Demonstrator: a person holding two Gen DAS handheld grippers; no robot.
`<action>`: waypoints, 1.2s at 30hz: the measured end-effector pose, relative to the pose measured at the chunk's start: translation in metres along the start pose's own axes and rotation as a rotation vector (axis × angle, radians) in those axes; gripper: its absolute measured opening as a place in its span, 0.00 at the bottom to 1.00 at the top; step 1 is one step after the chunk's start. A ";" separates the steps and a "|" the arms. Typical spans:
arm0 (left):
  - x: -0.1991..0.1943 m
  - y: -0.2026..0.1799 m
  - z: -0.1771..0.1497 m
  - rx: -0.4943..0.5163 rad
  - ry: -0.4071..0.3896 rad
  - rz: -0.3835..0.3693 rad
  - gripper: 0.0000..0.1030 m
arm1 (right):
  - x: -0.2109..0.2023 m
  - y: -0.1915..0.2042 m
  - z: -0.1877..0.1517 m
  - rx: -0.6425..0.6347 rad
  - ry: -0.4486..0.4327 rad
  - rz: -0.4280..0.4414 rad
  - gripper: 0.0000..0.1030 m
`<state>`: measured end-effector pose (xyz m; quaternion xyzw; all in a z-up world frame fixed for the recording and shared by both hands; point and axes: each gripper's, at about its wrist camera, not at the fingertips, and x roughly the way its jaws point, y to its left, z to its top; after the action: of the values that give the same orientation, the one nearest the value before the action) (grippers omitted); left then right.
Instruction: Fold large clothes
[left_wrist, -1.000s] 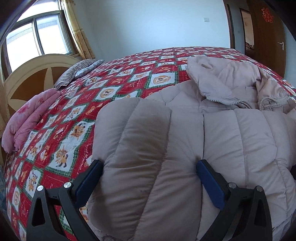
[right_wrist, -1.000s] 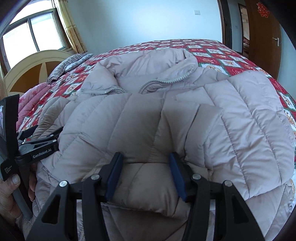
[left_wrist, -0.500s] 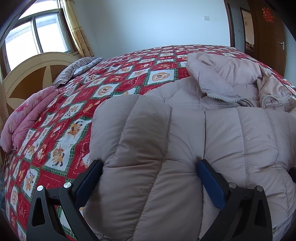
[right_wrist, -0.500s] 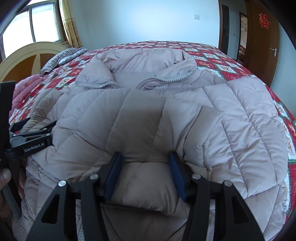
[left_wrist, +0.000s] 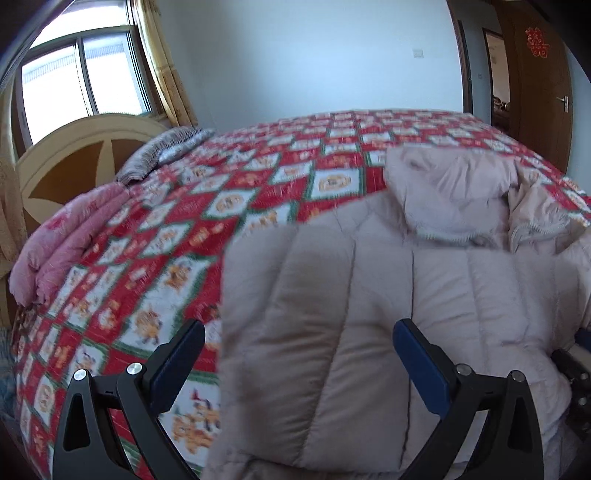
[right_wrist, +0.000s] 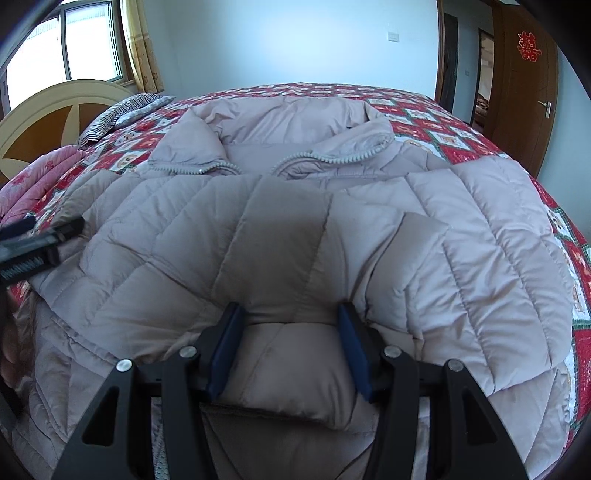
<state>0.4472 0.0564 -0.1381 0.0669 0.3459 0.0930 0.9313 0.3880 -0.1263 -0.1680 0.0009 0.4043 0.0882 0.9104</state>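
Two grippers at the near hem of a padded jacket (right_wrist: 295, 229) spread on a patterned bedspread (left_wrist: 155, 258).

At left, the left gripper (left_wrist: 299, 354) has been raised, its jaws wide, the left pad clear of the cloth; a grip cannot be told. At right, the right gripper (right_wrist: 288, 347) is clamped on a bunched fold. The hem is judged ready to be carried toward the far collar (right_wrist: 340, 147).

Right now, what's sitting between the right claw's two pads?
A bunched fold of the puffer jacket at its hem, pinched by the right claw; the right wrist view shows it.
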 end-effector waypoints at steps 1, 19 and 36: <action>-0.005 0.002 0.006 0.000 -0.016 -0.001 0.99 | 0.000 0.000 -0.001 0.001 -0.001 0.001 0.54; 0.126 -0.089 0.129 0.059 0.078 -0.189 0.91 | -0.003 -0.006 -0.003 0.034 -0.032 0.047 0.55; 0.110 -0.069 0.117 0.097 0.012 -0.281 0.03 | -0.040 -0.042 0.061 0.056 -0.090 0.107 0.68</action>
<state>0.6150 0.0063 -0.1326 0.0624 0.3617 -0.0545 0.9286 0.4132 -0.1694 -0.1011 0.0518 0.3648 0.1251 0.9212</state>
